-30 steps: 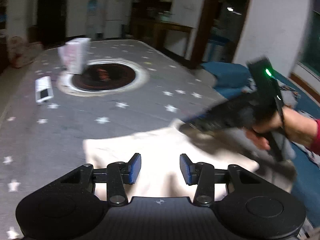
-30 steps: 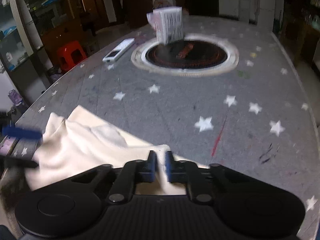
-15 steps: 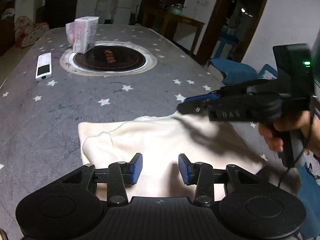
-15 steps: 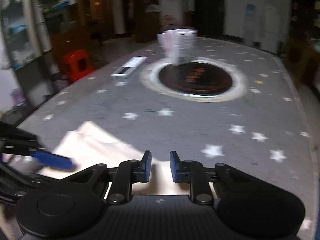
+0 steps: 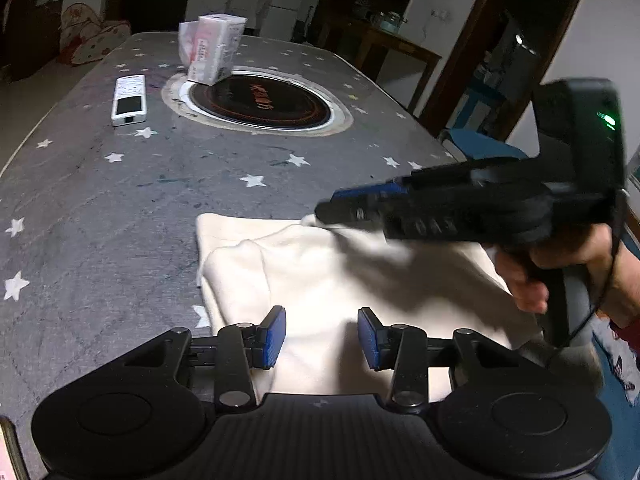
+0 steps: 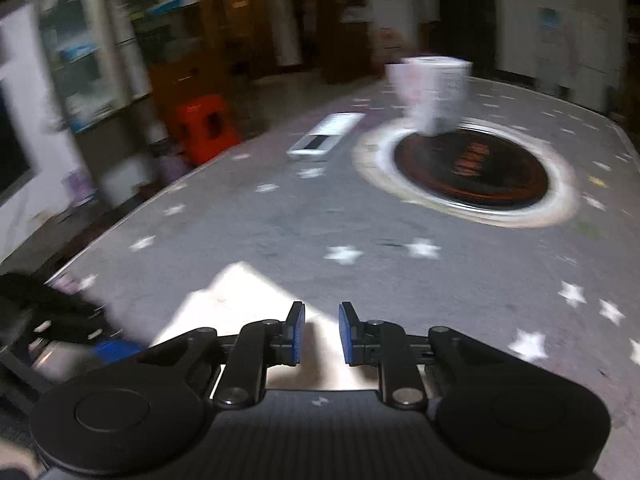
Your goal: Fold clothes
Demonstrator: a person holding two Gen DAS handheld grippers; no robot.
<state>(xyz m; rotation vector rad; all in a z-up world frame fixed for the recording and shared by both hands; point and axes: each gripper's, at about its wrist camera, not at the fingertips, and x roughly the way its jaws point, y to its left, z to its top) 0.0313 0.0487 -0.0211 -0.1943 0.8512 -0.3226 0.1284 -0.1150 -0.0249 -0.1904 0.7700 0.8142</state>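
Note:
A cream garment (image 5: 320,276) lies folded on the grey star-patterned table (image 5: 120,200) near its front edge. My left gripper (image 5: 322,338) is open and empty, hovering over the garment's near part. My right gripper (image 6: 322,334) is open with a narrow gap, above the garment's far edge (image 6: 240,300); nothing sits between its pads. In the left wrist view the right gripper (image 5: 336,210) reaches in from the right, its tips over the garment's far right corner. The right wrist view is motion-blurred.
A round black hotplate (image 5: 260,100) is set in the table's middle. A white plastic-wrapped package (image 5: 212,50) stands at its far edge and a white remote (image 5: 129,98) lies to its left. A red stool (image 6: 204,128) stands beyond the table. A blue seat (image 5: 480,148) is at the right.
My right gripper let go of the garment's edge, opened slightly and lifted away. The garment settled flatter on the table. My left gripper stayed open over the cloth.

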